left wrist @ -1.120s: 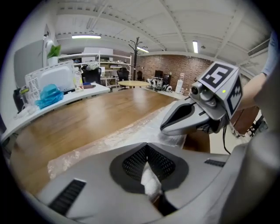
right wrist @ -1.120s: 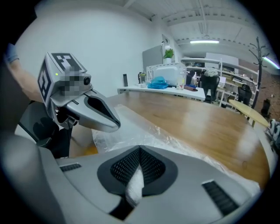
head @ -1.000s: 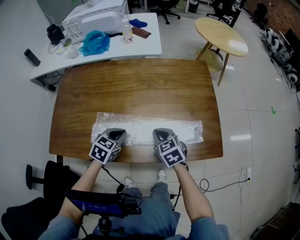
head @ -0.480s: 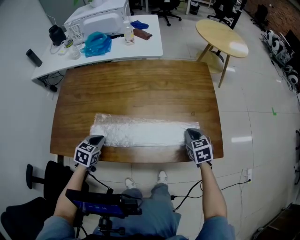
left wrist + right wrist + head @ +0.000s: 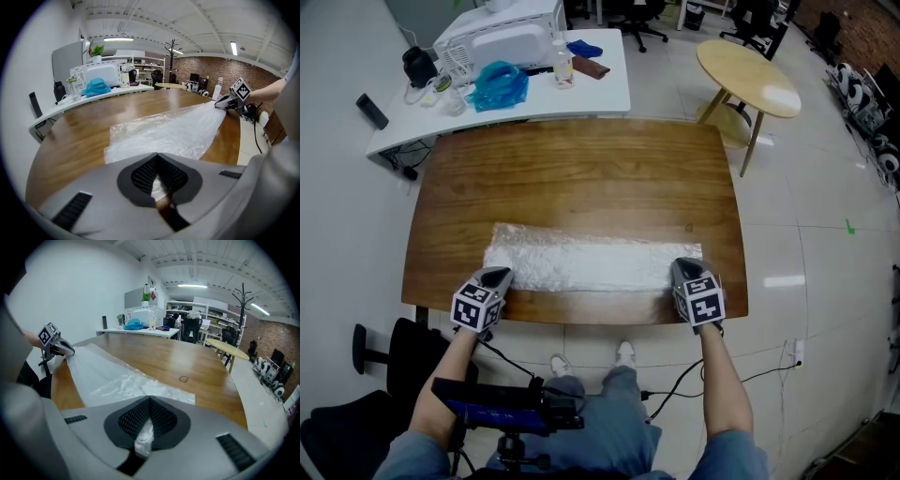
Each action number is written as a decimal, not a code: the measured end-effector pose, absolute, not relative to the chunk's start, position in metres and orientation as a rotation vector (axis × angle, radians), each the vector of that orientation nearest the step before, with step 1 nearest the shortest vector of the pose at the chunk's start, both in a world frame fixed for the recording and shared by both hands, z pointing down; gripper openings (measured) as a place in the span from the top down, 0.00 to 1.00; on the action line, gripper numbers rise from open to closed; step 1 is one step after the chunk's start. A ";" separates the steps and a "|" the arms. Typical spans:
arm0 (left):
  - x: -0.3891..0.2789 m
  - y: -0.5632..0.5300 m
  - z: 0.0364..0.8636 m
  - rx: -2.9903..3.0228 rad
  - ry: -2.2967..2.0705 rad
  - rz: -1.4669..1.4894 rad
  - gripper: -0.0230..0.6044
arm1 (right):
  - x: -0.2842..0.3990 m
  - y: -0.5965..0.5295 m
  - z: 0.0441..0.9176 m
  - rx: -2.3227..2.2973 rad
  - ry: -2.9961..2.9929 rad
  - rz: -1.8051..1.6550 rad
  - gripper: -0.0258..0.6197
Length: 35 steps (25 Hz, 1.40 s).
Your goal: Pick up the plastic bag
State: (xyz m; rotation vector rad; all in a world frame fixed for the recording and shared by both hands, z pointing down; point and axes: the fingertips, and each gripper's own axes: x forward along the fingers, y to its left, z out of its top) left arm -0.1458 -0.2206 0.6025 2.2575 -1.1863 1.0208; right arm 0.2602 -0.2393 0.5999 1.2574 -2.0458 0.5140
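Note:
A clear plastic bag lies stretched flat along the near part of the brown wooden table. My left gripper is shut on the bag's near left corner, with crumpled film between its pads. My right gripper is shut on the near right corner, film bunched between its pads. In the left gripper view the bag runs away to the right gripper. The right gripper view shows the bag reaching to the left gripper.
A white desk behind the table carries a white machine, a blue bag, a bottle and small items. A round pale table stands at the back right. The table's near edge lies just under both grippers.
Both grippers moved apart from the middle of the bag's near edge to its two near corners, and the bag is drawn out flatter. Over the last half second nothing moved.

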 end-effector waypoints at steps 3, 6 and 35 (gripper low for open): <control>-0.155 -0.225 0.589 2.260 -1.248 0.967 0.94 | 0.263 -0.241 0.591 1.293 -2.062 0.501 0.96; -0.168 -0.226 0.588 2.235 -1.278 0.972 0.94 | 0.267 -0.241 0.585 1.322 -2.070 0.497 0.96; -0.181 -0.226 0.579 2.207 -1.372 0.910 0.94 | 0.298 -0.229 0.583 1.443 -2.024 0.495 0.96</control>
